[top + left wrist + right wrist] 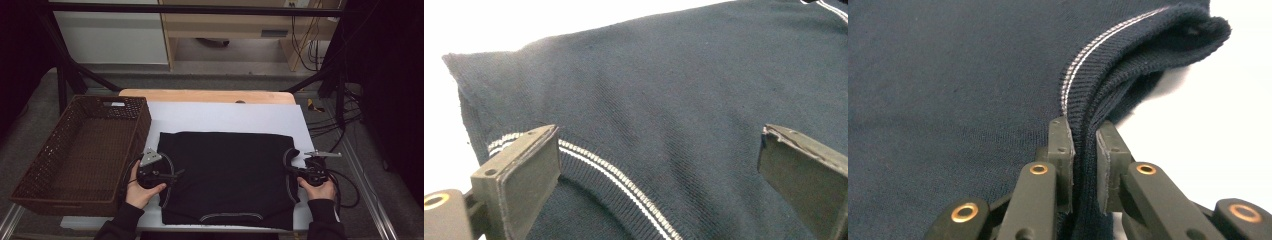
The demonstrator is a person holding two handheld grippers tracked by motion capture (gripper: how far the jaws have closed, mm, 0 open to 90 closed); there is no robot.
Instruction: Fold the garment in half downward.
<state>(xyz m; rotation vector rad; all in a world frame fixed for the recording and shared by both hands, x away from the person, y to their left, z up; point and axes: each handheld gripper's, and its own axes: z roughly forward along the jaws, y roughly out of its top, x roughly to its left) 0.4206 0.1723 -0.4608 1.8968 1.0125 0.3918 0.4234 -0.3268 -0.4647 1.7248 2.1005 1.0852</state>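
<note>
- Dim workshop floor and a tangle of cables frame your bench point(227, 116) in the high view, where the black T-shirt point(227, 175) lies flat on its white top, collar toward you. Your left gripper point(165, 176) sits at the shirt's left sleeve and your right gripper point(299, 172) at its right sleeve.
- Just left of the shirt stands the wicker basket point(30, 192), hard against your left hand point(141, 189). Swing that elbow outward and you could knock its wall; nothing else crowds the shirt, and the cables lie well right of it.
- From the left gripper view, the fingers point(524, 172) stand wide apart over the striped sleeve hem point(614, 180) of the shirt and press on nothing. Close from this height and they may pinch only the top layer, or slide off the rib, so I judge that side would lag and the shirt skew.
- From the right gripper view, the fingers point(1063, 150) are clamped on the folded sleeve edge point(1128, 70) of the shirt, striped hem uppermost, both layers squeezed between them. The hold is near the very rim; a sharp pull could drag the knit out, and lifting on this side alone would twist the shirt across the bench.
</note>
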